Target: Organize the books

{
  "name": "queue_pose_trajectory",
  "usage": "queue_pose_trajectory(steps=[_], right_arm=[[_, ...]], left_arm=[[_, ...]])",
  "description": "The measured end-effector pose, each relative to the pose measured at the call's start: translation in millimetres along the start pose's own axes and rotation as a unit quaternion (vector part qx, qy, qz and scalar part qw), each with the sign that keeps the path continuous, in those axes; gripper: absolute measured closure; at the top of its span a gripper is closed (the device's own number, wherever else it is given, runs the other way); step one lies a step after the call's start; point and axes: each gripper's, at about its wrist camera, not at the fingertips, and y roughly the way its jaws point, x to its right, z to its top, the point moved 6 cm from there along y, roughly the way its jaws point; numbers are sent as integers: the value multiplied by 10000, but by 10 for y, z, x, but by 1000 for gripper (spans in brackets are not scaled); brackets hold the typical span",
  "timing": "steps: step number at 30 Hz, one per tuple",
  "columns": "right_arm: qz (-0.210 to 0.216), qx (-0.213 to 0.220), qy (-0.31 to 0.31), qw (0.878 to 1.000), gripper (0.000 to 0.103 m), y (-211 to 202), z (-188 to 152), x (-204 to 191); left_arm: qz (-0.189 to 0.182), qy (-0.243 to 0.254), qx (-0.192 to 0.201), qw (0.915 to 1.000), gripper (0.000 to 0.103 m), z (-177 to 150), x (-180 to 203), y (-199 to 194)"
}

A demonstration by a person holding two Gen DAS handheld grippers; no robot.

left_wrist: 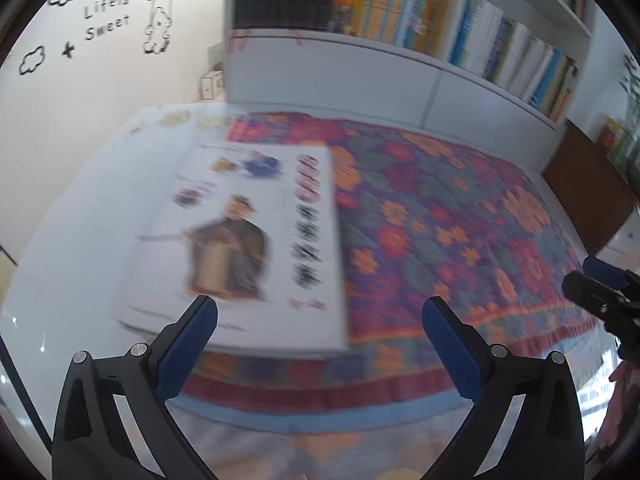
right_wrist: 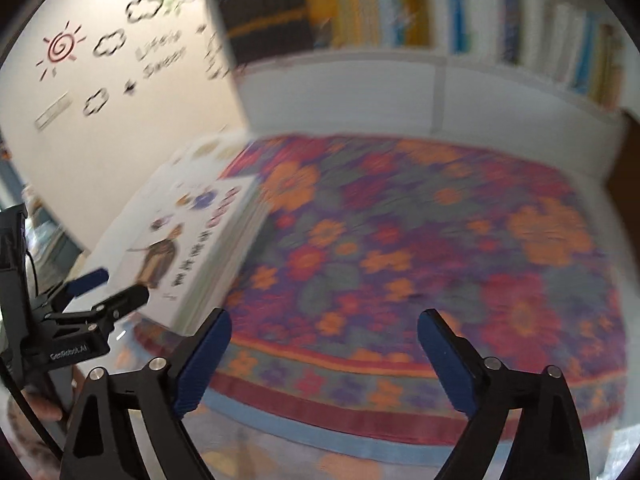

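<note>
Books lie stacked flat at the left edge of the flower-patterned cloth, glossy white cover up, long axis running away toward the bookshelf. Left tongs and right tongs both gape wide, empty, blue ribbed pads bare.

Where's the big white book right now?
The white book lies flat at the left edge of the flowered cloth, below the bookshelf; neither gripper holds it.
</note>
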Motion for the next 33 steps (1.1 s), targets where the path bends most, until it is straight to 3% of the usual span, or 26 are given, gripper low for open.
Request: queue_pose_trajectory(steps=[4, 10, 18, 33], right_arm=[[-351, 327, 237, 9986, 7, -198, -162, 147], [-846, 603, -229, 9943, 6, -212, -367, 148], [-543, 446, 134, 9974, 6, 7, -638, 232], [-532, 309, 291, 9977, 6, 135, -647, 270]], left_arm=[[-107, 223, -30, 9997, 1, -195, 303, 7], [257, 455, 351, 9980, 1, -270, 426, -116], [419, 619, 425, 9963, 1, -392, 513, -93], [334, 418, 367, 9979, 1, -415, 497, 25]])
